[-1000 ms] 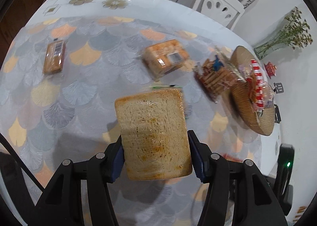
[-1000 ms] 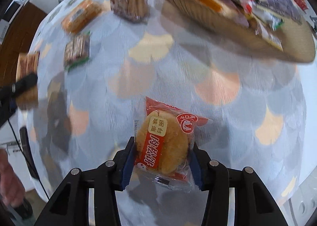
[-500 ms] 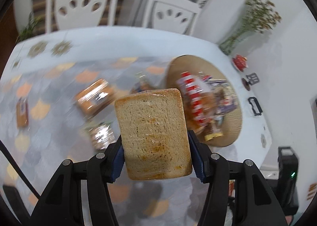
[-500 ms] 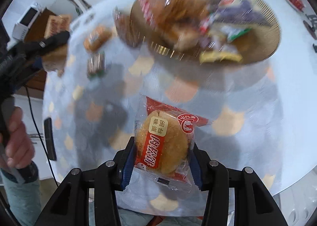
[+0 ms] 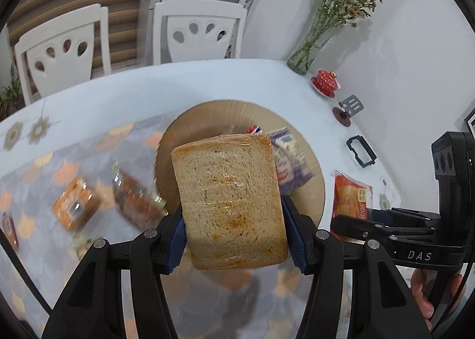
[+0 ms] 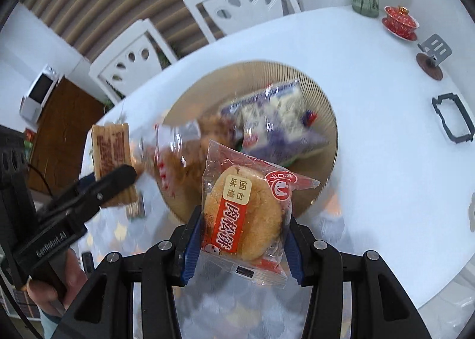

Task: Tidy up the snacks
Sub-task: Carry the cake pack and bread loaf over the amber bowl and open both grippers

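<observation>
My left gripper point(image 5: 233, 233) clamps the wrapped bread point(image 5: 228, 202) and my right gripper point(image 6: 242, 239) clamps the packaged cake point(image 6: 243, 217), both held above the tray point(image 5: 207, 113) near the table's point(image 5: 118, 92) far edge.

Tan bread slice point(image 5: 228, 199) flecked orange. Red-and-clear wrapper point(image 6: 249, 214) around golden cake. White table point(image 6: 371, 119), grey-and-peach scalloped cloth point(image 5: 59, 160).

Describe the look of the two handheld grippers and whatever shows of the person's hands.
Both grippers are matte black with angular, cut-out finger arms, silver screw heads and blue pads. The left gripper has white "GenRobot.AI" lettering on its body in the right wrist view, and a thin black cable trails beside it. The right gripper carries white "DAS" lettering on its side. Each is gripped by a bare hand; no sleeve shows.
</observation>
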A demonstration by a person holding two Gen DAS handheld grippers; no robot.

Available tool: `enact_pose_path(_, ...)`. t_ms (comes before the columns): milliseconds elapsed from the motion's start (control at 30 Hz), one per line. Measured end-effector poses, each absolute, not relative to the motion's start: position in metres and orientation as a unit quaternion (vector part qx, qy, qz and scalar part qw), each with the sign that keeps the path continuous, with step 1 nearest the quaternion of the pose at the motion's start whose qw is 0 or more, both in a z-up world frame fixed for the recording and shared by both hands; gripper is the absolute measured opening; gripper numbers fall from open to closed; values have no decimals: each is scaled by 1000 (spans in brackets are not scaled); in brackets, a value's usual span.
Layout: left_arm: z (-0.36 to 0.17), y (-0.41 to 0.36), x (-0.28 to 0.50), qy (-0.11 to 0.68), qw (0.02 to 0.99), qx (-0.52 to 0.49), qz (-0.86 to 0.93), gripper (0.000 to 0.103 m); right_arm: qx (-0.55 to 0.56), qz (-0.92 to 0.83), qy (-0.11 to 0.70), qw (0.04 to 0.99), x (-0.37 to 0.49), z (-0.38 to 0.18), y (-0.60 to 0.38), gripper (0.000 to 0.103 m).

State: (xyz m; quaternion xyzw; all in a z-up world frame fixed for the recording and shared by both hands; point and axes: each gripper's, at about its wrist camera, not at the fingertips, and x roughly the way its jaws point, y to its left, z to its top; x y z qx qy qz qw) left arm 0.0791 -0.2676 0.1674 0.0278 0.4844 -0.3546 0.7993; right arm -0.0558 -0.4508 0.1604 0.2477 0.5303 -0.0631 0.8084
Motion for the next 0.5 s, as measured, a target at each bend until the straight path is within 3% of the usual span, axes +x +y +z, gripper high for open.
enact_pose_path(500, 163, -314, 118, 493, 800, 23, -343, 55, 251, -40, 540, 802, -18, 142, -464, 48)
